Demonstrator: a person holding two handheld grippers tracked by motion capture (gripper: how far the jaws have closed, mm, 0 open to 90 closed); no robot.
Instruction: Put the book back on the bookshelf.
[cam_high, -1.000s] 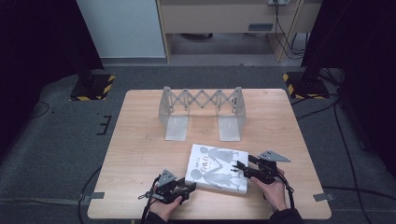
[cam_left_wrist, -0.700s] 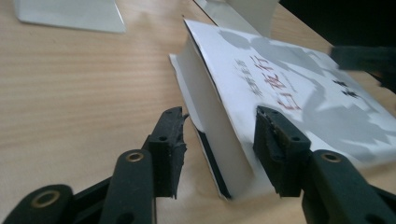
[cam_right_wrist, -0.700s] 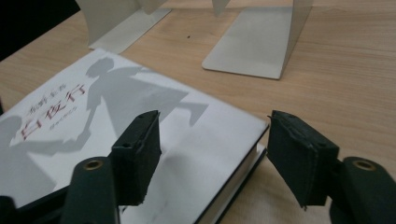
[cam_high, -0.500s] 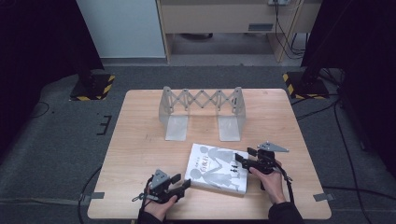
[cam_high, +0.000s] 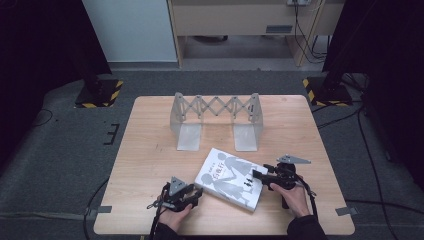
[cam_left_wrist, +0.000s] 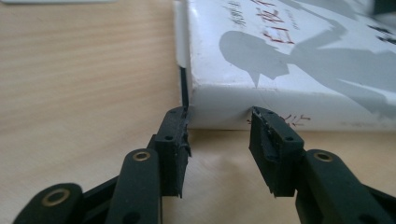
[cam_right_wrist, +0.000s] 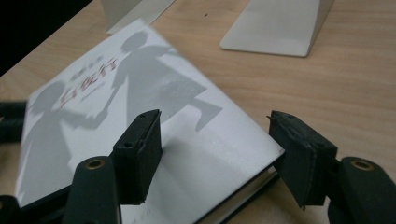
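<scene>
Book first: the white paperback with grey silhouettes (cam_high: 231, 178) lies flat on the wooden table (cam_high: 150, 150), before the grey accordion rack (cam_high: 216, 120). My left gripper (cam_left_wrist: 219, 126) gapes at its corner; my right gripper (cam_right_wrist: 217, 135) straddles the opposite corner, wide, probably to lift.

Red characters on the book's (cam_right_wrist: 140, 116) white cover read 白夜行; the smaller print beside them and on the spine is too small to read.
</scene>
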